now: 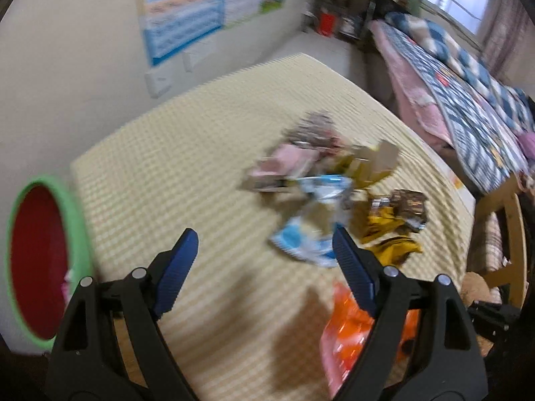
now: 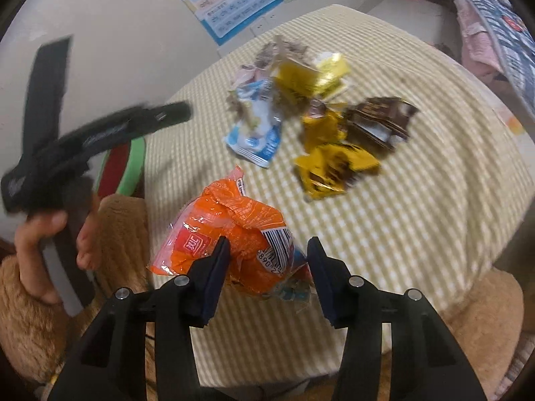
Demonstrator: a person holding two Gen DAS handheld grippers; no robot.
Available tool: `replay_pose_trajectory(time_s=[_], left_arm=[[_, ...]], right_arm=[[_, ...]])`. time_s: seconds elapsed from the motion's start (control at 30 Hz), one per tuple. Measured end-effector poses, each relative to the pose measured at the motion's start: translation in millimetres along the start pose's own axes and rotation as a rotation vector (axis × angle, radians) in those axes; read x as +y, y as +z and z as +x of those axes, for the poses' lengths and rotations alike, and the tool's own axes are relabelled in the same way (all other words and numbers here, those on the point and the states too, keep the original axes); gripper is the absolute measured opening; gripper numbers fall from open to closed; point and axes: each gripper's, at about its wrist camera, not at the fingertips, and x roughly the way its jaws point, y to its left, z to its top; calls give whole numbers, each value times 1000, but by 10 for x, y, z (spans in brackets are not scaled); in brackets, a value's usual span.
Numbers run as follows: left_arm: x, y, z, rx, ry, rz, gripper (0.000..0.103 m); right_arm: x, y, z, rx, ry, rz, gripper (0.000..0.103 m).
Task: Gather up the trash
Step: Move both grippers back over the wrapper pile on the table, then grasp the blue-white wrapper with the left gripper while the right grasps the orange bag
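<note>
Checked yellow cloth covers the table (image 1: 187, 153) in the left wrist view, with a wall poster (image 1: 180, 10) behind and a bed (image 1: 468, 107) at the right. Most of the trash is not collected: a blurred pile of wrappers (image 1: 321, 173) lies in the middle of the cloth, and an orange bag (image 1: 347, 330) lies nearer, partly behind the right finger. A bin (image 1: 40, 260) with green rim and red inside stands just beside the table's left edge; something pink shows at its lower edge, but I cannot tell what it is. The left gripper (image 1: 264, 250) is wide open and holds nothing; it hangs above bare cloth between bin and pile.

From the right wrist view, the same pile (image 2: 301, 107) is further back on the cloth, well apart from the orange bag. The right gripper (image 2: 269, 257) has its jaws spread wide, one on each side of the near end of the orange bag (image 2: 234, 227), not pressing it as far as I can see. My guess is that this bag is the next piece to be taken. At left, a hand (image 2: 50, 244) grips the other tool's handle, with the bin (image 2: 130, 163) behind it.
</note>
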Motion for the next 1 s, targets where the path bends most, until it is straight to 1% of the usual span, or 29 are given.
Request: replay_pose_trajectory(time_s=[0.07, 0.2, 0.27, 0.3, 0.33, 0.37, 0.43, 0.47, 0.53, 0.67, 0.8, 0.9, 1.0], left_arm=[[-153, 39, 192, 35, -20, 31, 80], [-340, 52, 478, 76, -41, 62, 79], [-401, 38, 643, 124, -43, 69, 70], [-404, 34, 689, 144, -51, 66, 60], [-407, 18, 731, 159, -58, 60, 46], [-405, 2, 764, 177, -63, 53, 40], [-386, -21, 736, 172, -60, 46, 26], [-366, -29, 706, 167, -66, 41, 23], [-324, -50, 604, 149, -54, 33, 22], [-157, -102, 271, 80, -29, 9, 22], [23, -108, -13, 22, -5, -28, 22], [138, -130, -187, -10, 21, -56, 22], [230, -154, -298, -25, 38, -87, 22]], right_arm=[[-46, -70, -30, 5, -10, 11, 47], [-163, -124, -64, 3, -8, 40, 47], [-199, -133, -83, -1, -5, 52, 47], [-216, -132, -96, -5, -2, 56, 47], [-223, -140, -111, -8, -1, 57, 47], [-225, -137, -111, -11, 2, 58, 47], [-226, -126, -121, -17, 8, 57, 47], [-226, -133, -129, -18, 11, 57, 47], [-230, -141, -153, -20, 17, 58, 47], [-201, -100, -112, -29, 21, 51, 47], [-140, -76, -129, -57, 20, 30, 47], [-100, -41, -129, -72, 25, 16, 47], [-49, -11, -126, -83, 26, 5, 47]])
